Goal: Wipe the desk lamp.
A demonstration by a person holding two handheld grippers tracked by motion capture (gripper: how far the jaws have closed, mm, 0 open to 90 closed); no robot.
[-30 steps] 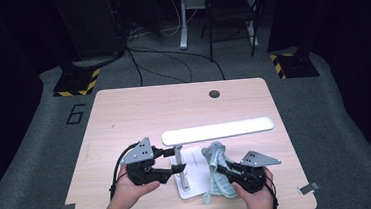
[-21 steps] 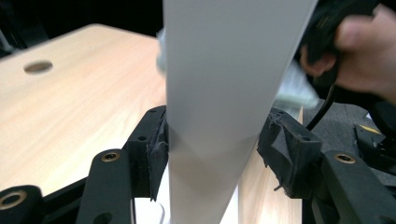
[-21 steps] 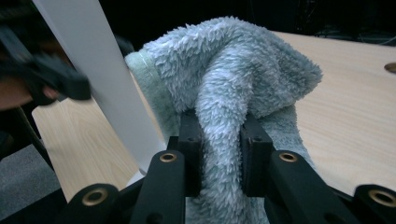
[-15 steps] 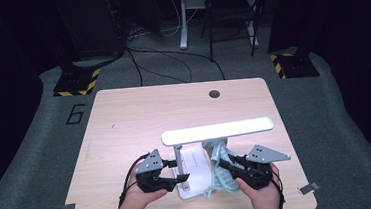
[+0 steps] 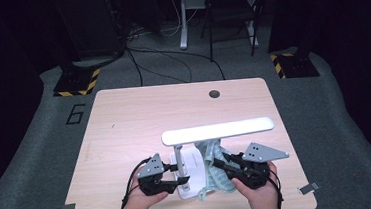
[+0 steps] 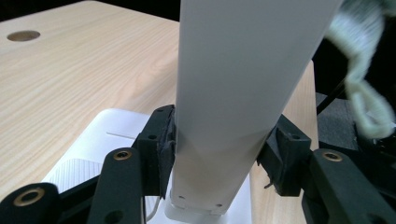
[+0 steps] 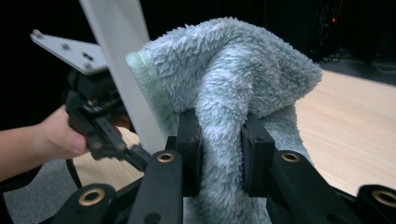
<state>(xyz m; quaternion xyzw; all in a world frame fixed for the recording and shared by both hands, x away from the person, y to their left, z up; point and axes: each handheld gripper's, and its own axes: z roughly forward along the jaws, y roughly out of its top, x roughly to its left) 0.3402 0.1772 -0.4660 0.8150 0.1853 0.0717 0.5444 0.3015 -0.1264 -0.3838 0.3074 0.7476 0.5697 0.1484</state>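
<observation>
I'm pinching the fluffy pale-green cloth (image 7: 224,93) in my right tool (image 7: 222,149); my left tool (image 6: 219,154) has been closing, clasping the smooth white lamp post (image 6: 233,93).

One wooden counter (image 5: 126,139) carries one white desk lamp (image 5: 218,130) and one pale green fluffy cloth (image 5: 213,170). Two hand-held grippers are there: one left hand-held gripper (image 5: 175,178) and one right hand-held gripper (image 5: 218,164). One chair (image 5: 231,15) stands behind.

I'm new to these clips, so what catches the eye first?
A white desk lamp stands at the table's near edge, its post between the left hand-held gripper's jaws, which have just been closing. Beside it, the right hand-held gripper pinches a fluffy pale-green cloth.
</observation>
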